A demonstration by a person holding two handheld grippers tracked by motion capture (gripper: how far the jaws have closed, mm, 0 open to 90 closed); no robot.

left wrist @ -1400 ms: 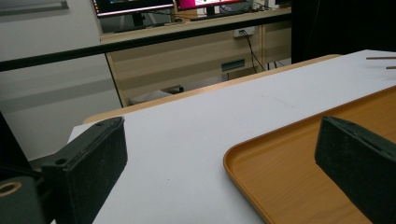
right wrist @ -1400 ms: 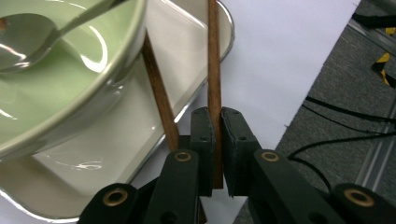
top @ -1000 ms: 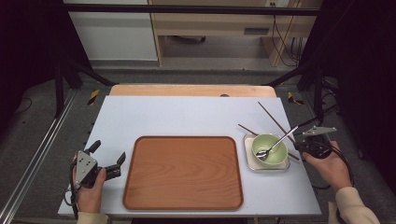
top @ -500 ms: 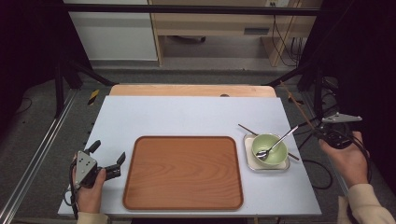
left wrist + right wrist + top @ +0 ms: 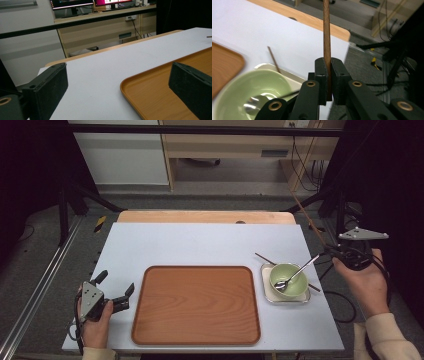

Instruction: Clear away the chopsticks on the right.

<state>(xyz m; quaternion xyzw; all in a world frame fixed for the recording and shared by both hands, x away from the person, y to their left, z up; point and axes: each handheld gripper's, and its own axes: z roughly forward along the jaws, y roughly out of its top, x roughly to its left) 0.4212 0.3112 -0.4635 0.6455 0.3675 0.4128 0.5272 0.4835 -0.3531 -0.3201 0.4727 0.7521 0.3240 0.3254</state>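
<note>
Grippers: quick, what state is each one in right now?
Left gripper: open, holding nothing, beside the tray.
Right gripper: closed on a wooden chopstick, lifted off the table.

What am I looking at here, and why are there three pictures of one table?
A person holds a two-jaw gripper in each hand. The high view looks down from above; the other two cameras ride on the grippers. On the white table lie a wooden tray, a green bowl with a metal spoon on a small square plate, and one chopstick. The left gripper rests open beside the tray. The right gripper is shut on a second chopstick, lifted above the table's right edge.
</note>
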